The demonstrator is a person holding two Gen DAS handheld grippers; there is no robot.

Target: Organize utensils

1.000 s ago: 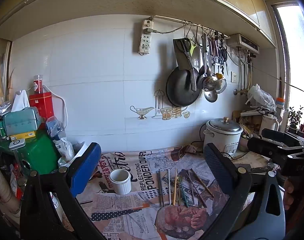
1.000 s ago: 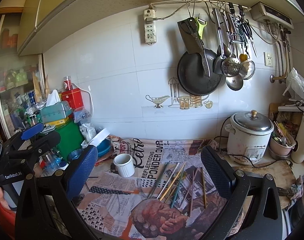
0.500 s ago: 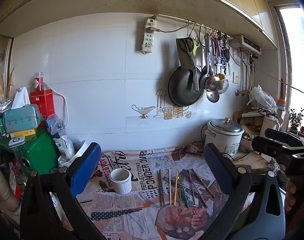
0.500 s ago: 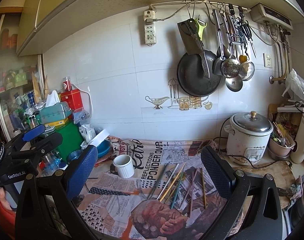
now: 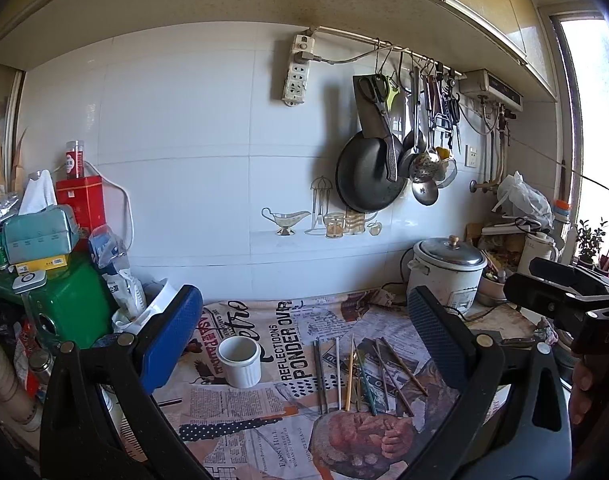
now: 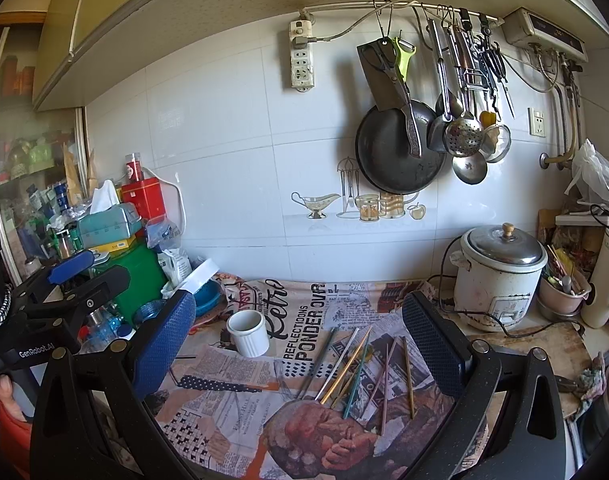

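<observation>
**Left wrist view: both tongs hovering wide, chopsticks untouched**

Left wrist camera is showing almost no change over the last second: the scene is sliding only slightly, so the left tongs (image 5: 304,344) are drifting a little rather than committing to a reach. The right wrist view is equally steady. To my judgement, sorting is not yet under way and the first pick is still ahead.

Both pairs are standing wide and carrying nothing. The left tongs have one blue textured pad and one dark one on black plastic arms; the right tongs (image 6: 300,344) look the same.

Just beyond and between the pads, the chopsticks (image 5: 360,376) are lying loose in a rough fan on the surface (image 5: 232,432), which is covered in a newsprint-pattern cloth. They are thin, smooth rods in silver, gold, teal and brown, some crossing one another (image 6: 360,368).

Slightly farther, toward the blue pad, a white ribbed ceramic cup (image 5: 240,362) is standing upright and apparently empty.

Farther still, beyond the dark pad, a dented metal-lidded rice cooker (image 5: 446,276) is sitting against the glossy tiled wall.
</observation>
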